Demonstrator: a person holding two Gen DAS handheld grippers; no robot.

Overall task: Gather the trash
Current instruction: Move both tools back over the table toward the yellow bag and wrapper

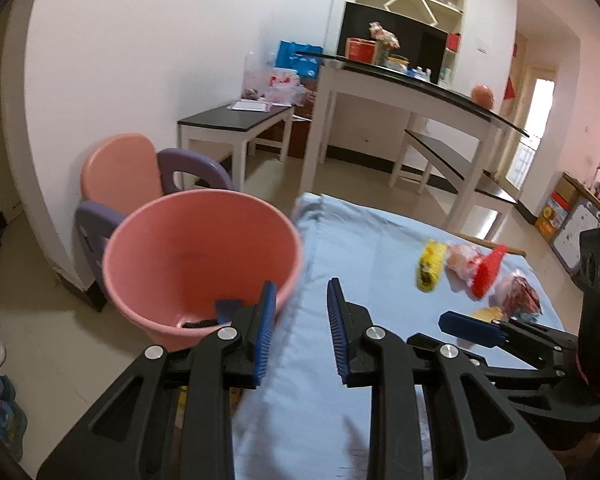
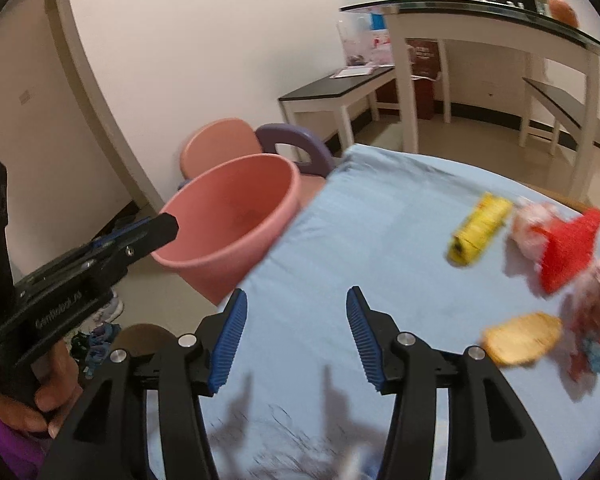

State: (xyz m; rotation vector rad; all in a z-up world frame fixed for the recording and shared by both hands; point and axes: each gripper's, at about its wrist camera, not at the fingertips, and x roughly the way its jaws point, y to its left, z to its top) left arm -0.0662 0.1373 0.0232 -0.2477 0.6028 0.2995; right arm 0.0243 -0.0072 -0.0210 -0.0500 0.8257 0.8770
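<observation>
A pink bucket [image 1: 188, 256] stands beside the left edge of a table with a light blue cloth [image 1: 364, 248]; something dark lies at its bottom. Trash lies on the cloth at the right: a yellow wrapper [image 2: 480, 230], a red piece [image 2: 568, 256], a crumpled white and pink wrapper [image 2: 532, 224], a reddish bag [image 2: 596, 304] and a tan cracker-like piece [image 2: 522, 344]. My left gripper [image 1: 302, 304] is open and empty over the table's left edge by the bucket. My right gripper [image 2: 296, 320] is open and empty above the cloth, left of the trash.
A pink and purple child's chair [image 1: 132, 168] stands behind the bucket. A white table with a glass top [image 1: 420, 88] and two benches [image 1: 236, 120] stand beyond. Shoes [image 1: 0, 408] lie on the floor at the left.
</observation>
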